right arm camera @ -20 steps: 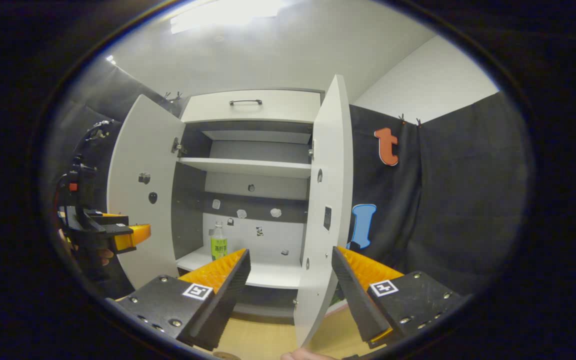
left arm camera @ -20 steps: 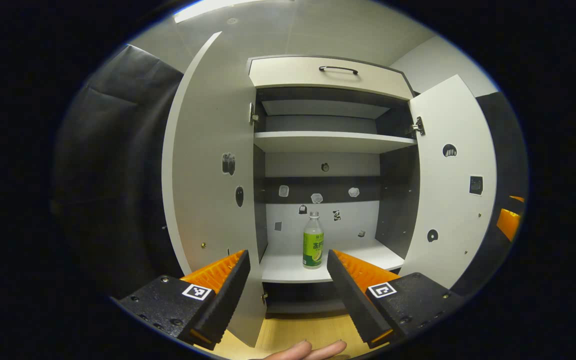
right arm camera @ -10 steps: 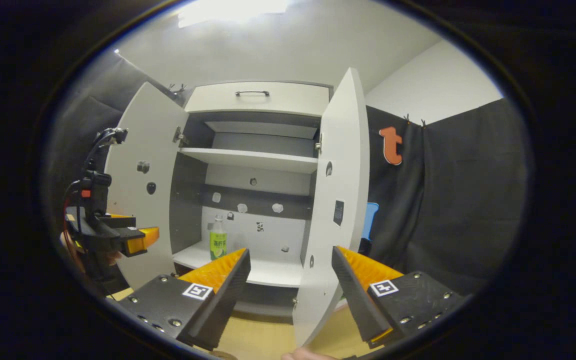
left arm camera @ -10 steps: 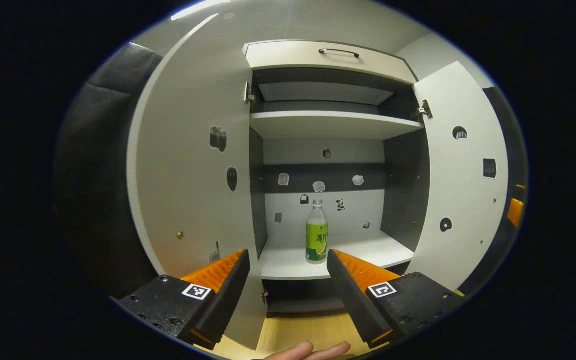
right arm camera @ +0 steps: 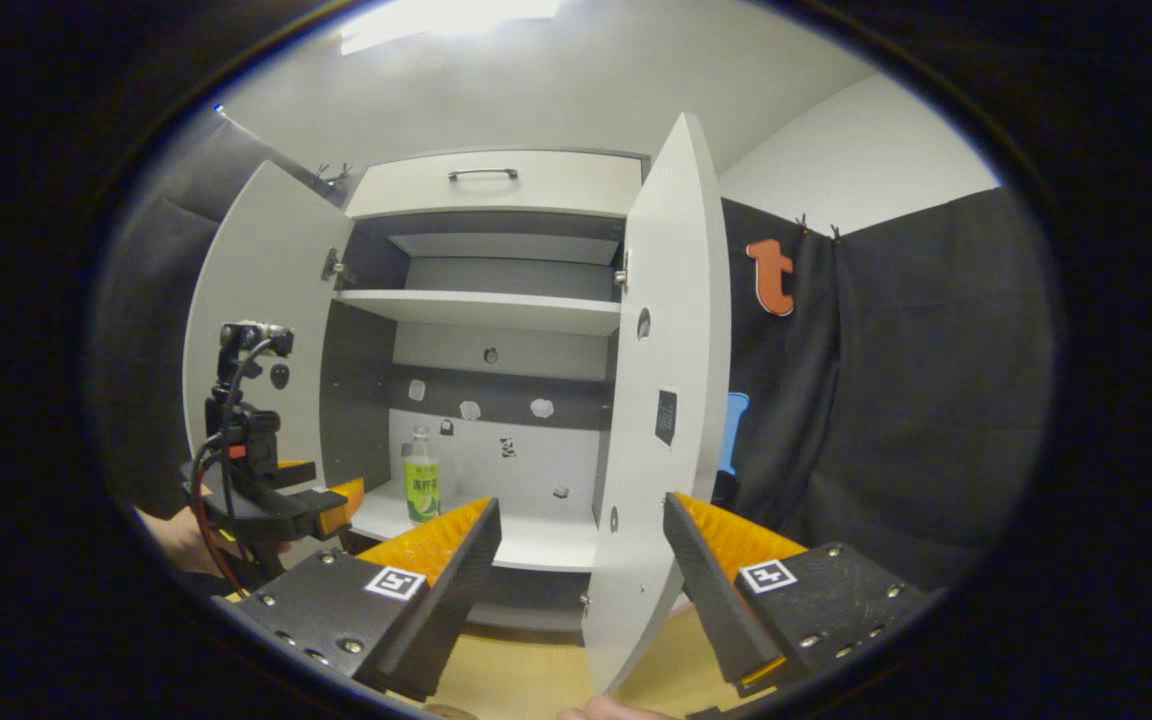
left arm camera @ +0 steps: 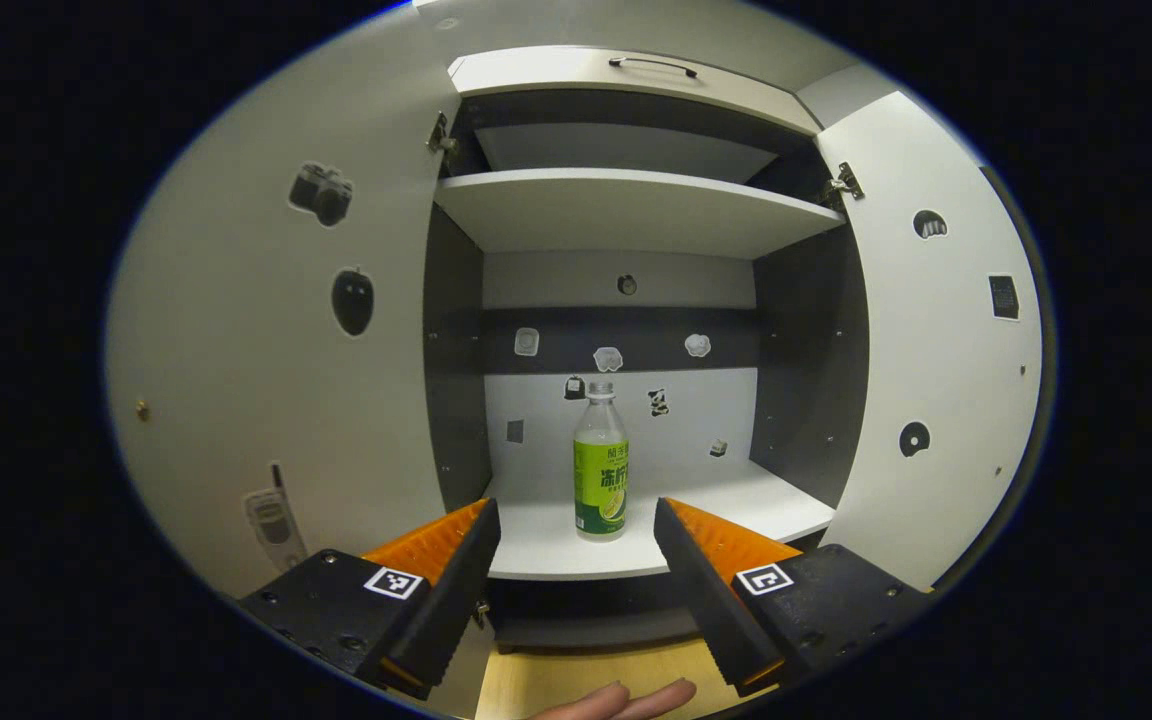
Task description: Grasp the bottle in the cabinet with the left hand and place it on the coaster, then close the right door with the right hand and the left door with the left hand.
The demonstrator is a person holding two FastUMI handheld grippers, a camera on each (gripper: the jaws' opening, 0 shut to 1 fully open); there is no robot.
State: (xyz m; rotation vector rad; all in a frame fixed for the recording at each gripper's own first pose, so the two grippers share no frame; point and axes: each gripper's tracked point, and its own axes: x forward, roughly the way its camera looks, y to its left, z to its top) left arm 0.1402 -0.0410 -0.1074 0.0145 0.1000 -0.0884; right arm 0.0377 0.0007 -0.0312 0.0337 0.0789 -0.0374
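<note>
You had nothing done yet: the clear green-labelled plastic bottle (left arm camera: 600, 463) stood at twelve o'clock, ungrasped, between your left gripper's (left arm camera: 576, 520) spread fingers; both white doors open.

Looked like clear, glossy plastic on the bottle (left arm camera: 600, 462), wrapped in a shiny printed label, standing upright on a smooth matt white laminate shelf (left arm camera: 636, 530) inside the cabinet (left arm camera: 626, 205). Showed the same flat, matt board finish on the left door (left arm camera: 266, 330) and right door (right arm camera: 661, 400), with small metal hinges (left arm camera: 844, 183) and a dark metal handle (right arm camera: 482, 173) on the drawer front above. Appeared as pale, smooth wood-grain on the tabletop (left arm camera: 576, 685) below, soft matt cloth on the booth wall (right arm camera: 896, 400), and ridged, rough texture on the left gripper's fingers (left arm camera: 436, 540).
</note>
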